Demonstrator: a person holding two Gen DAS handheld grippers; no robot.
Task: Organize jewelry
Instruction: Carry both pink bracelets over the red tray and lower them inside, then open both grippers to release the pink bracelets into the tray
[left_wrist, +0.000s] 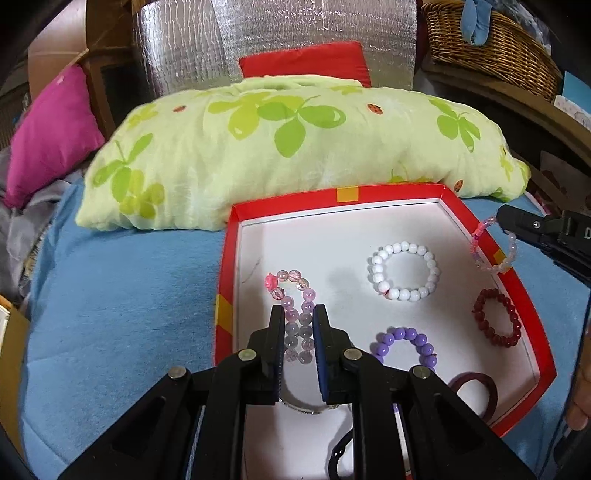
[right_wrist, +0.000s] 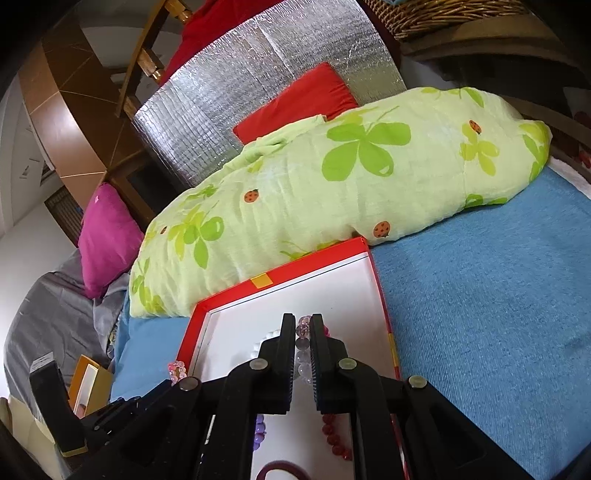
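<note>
A red box (left_wrist: 509, 280) with a white floor lies open on a bed with a blue blanket (left_wrist: 122, 302). Everything here is told from that box.

Just behind the box, touching its far wall, lies a big green pillow (left_wrist: 295, 147) with leaves and ladybugs on it. Behind the pillow is a red cushion (left_wrist: 306, 62), and far off to the left is a pink cushion (left_wrist: 51, 129).

Inside the box, the white bead bracelet (left_wrist: 404, 271) lies near the middle. The dark red bead bracelet (left_wrist: 496, 317) lies by the right wall. The purple bead bracelet (left_wrist: 406, 345) lies nearer the front, and a dark red hair band (left_wrist: 476, 395) lies in the front right corner.

The left tool (left_wrist: 299, 312) is over the left part of the box. Its two fingers are closed on a pale purple bracelet (left_wrist: 295, 314) with a pink flower, which hangs down between them.

The right tool (right_wrist: 303, 321) is over the right wall of the box. Its fingers are squeezed tight on a pink and clear bracelet (left_wrist: 495, 247), which dangles above that wall.
</note>
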